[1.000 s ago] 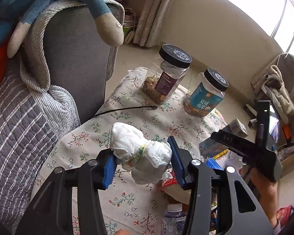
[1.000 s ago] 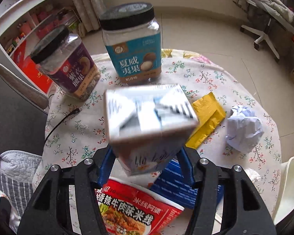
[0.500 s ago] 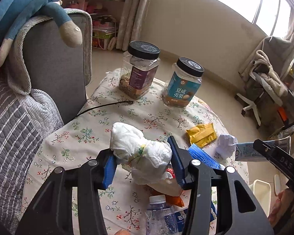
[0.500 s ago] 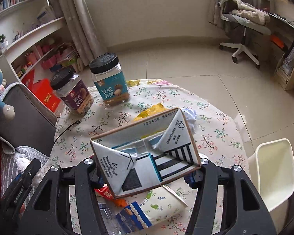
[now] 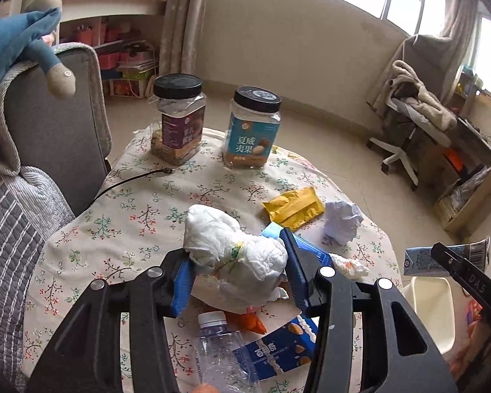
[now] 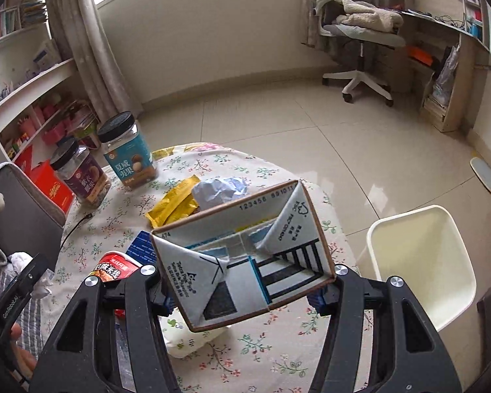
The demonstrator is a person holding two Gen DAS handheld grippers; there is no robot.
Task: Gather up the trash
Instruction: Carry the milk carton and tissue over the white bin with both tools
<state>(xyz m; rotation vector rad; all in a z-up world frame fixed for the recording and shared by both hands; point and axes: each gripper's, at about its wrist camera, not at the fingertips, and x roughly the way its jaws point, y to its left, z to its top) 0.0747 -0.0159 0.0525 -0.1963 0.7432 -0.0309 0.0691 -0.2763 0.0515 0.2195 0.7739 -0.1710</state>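
Note:
My left gripper (image 5: pixel 237 275) is shut on a white crumpled bundle (image 5: pixel 235 255) and holds it above the round floral table (image 5: pixel 140 209). My right gripper (image 6: pixel 245 285) is shut on a milk carton (image 6: pixel 245 255), held above the table's right side; the carton also shows at the right edge of the left wrist view (image 5: pixel 442 257). A cream trash bin (image 6: pixel 422 262) stands on the floor right of the table. Loose trash on the table: a yellow wrapper (image 5: pixel 293 208), a crumpled paper ball (image 5: pixel 342 221), a blue packet (image 5: pixel 278 353), a plastic bottle (image 5: pixel 222 353), a red noodle cup (image 6: pixel 113 267).
Two black-lidded jars, one purple (image 5: pixel 178 124) and one blue (image 5: pixel 253 127), stand at the table's far side. A black cable (image 5: pixel 131 180) lies near them. A grey sofa (image 5: pixel 49 124) is at the left. An office chair (image 6: pixel 360 32) and desk stand far right.
Both grippers have risen and pulled back from the table with their loads. The right one has swung the carton rightward, and the bin has come into its view.

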